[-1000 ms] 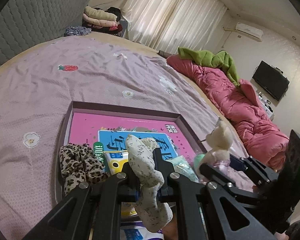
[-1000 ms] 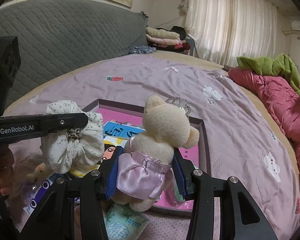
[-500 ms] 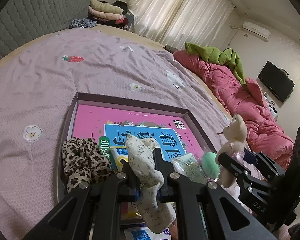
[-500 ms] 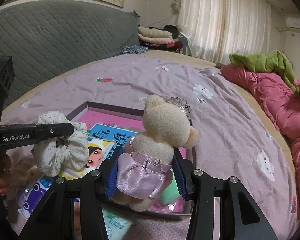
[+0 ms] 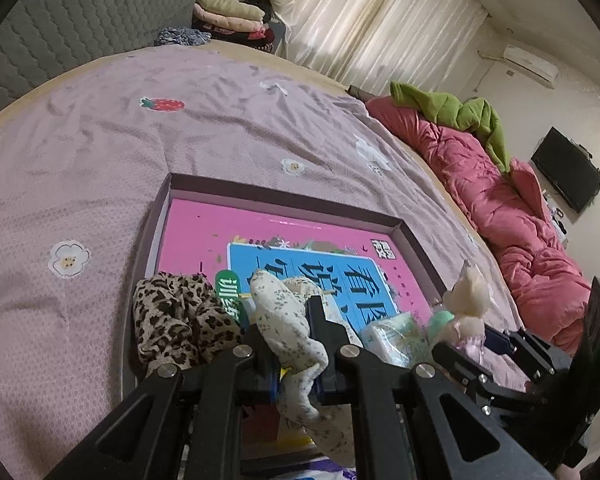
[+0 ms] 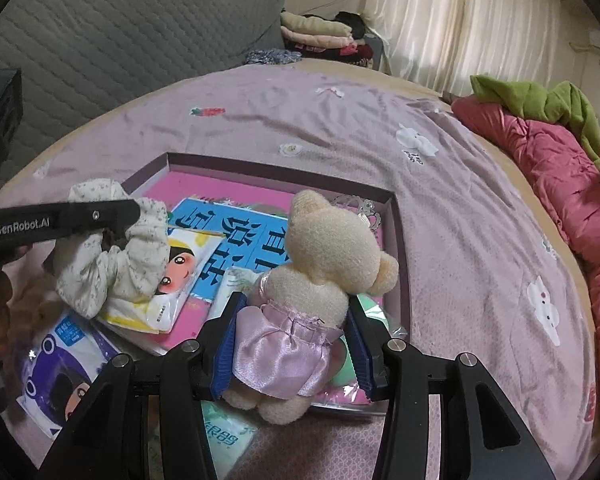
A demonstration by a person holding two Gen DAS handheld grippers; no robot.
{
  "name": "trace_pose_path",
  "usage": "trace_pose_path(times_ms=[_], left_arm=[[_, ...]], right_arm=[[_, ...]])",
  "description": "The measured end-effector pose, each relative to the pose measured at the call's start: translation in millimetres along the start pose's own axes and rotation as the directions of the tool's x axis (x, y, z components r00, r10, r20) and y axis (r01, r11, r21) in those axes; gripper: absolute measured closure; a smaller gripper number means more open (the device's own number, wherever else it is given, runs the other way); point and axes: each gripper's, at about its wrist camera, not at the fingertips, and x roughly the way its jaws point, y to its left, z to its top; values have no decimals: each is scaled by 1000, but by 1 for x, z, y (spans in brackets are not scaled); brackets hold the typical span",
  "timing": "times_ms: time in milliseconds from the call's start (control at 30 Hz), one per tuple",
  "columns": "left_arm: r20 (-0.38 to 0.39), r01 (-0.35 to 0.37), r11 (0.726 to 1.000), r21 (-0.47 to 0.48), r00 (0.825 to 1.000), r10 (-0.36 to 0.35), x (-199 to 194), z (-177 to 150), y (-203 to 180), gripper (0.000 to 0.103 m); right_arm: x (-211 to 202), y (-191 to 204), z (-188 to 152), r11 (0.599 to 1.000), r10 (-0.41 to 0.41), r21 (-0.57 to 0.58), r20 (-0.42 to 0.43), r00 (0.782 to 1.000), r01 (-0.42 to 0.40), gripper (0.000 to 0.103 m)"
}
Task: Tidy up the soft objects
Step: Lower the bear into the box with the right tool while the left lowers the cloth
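Lilac bedsheet [image 5: 100,168] spreads beneath the shallow box [image 5: 284,197] that now fills more of both views, since I have lowered both claws toward it. My left claw [image 5: 288,334] pinches the floral scrunchie [image 5: 290,320]; my right claw [image 6: 292,340] squeezes the plush bear [image 6: 324,256] over the box's near corner. Release looks close.

left black angular plastic tool [image 5: 290,336]: silver screws, white "GenRobot.AI" lettering | right black angular plastic tool [image 6: 294,344]: blue ribbed pads [image 6: 224,354], silver screws, green light on its body
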Motion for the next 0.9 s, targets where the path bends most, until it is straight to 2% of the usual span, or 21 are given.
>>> trace_pose_path(times_ms=[200,467,600,900], left_arm=[[-21,24,999,-22,999,-24,5,0,3,91],[-60,-6,1000,12,998,7,14,-5,-2,91],[-40,-39,999,14,998,40,13,-4,-1,89],[-14,-52,999,2,999,52,10,0,3,79]], right_arm=[[4,1,-1,999,-29,-17,-16,999,29,52],[7,7,-2,997,-54,-57,-28,998,53,50],[7,7,-2,997,-51,-56,-30,998,49,49],[8,8,-2,997,-54,-57,-46,998,51,44]])
